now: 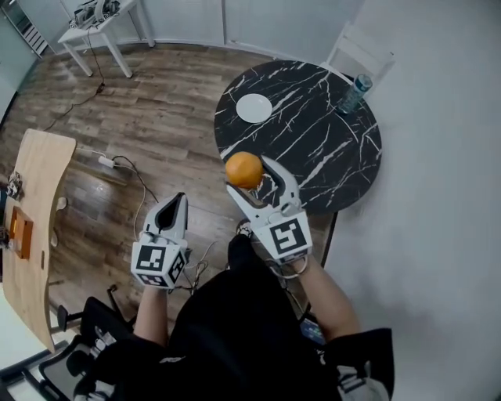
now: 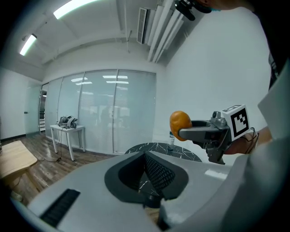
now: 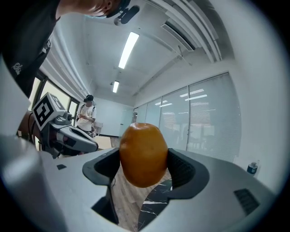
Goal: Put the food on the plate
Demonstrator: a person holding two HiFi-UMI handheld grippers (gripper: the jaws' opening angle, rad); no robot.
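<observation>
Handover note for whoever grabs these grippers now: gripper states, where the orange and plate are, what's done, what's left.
Right gripper: shut on the orange, in the air at the marble table near edge.
Left gripper: shut, empty, over the floor.
White plate: empty, on the table's far side.
Done: orange picked up.
Left: set it on the plate, release.

Office room with glass partitions

Floor-to-ceiling glass walls with blinds [image 2: 99, 113] fill the middle of the left gripper view, under ceiling strip lights [image 2: 74, 7]. The head view shows wood-look flooring [image 1: 156, 110], a curved wooden desk [image 1: 35, 204] at left and an office chair [image 1: 82, 348] at lower left.
</observation>
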